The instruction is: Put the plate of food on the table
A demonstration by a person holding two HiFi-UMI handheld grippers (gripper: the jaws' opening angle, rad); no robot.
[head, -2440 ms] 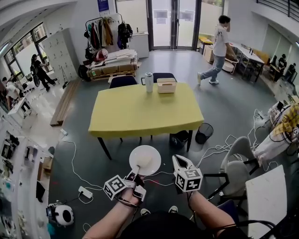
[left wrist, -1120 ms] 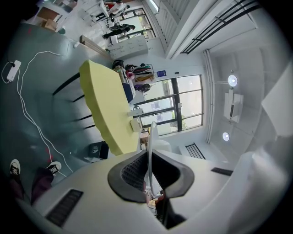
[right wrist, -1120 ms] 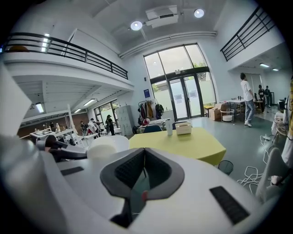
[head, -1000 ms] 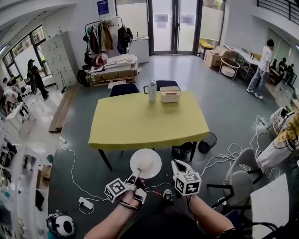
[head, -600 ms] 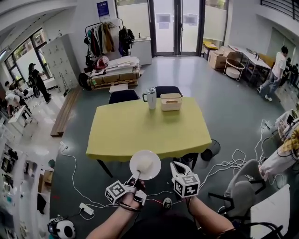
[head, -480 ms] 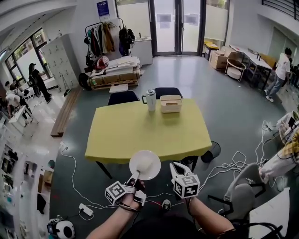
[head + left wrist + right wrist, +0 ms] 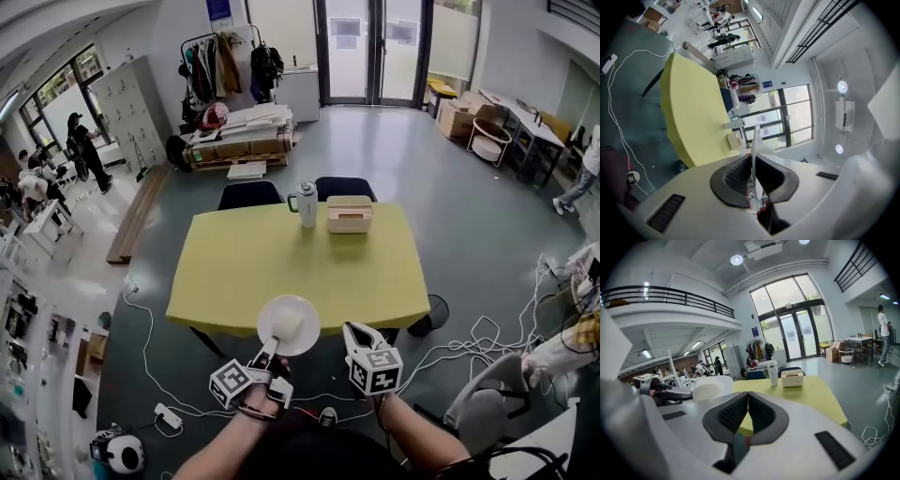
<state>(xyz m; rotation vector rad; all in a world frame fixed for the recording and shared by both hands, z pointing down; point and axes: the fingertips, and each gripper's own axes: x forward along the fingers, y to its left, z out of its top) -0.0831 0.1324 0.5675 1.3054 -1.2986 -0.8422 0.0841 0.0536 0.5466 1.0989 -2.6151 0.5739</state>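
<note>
Two grippers are held out low in front of the person, near the close edge of the yellow table [image 7: 281, 253]. On the left, the left gripper [image 7: 269, 349] is clamped on the rim of the plate [image 7: 272, 314]; its own view shows the dark pads pressed on either side of the thin white edge [image 7: 754, 145]. It is a round white plate, held about level, with a pale, rounded lump of food [image 7: 290, 325] sitting near its middle. From above it overlaps the table's near edge, carried by the gripper alone. Seen from the right gripper view, the same plate [image 7: 723, 381] and its whitish mound [image 7: 706, 391] float at the left, with the yellow top beyond. Just to the right, the right gripper [image 7: 353, 330] is apart from the plate, its jaws brought together at the tips with nothing between them. At the table's far side a white jug [image 7: 306, 203] stands left of a pale box [image 7: 350, 214].
</note>
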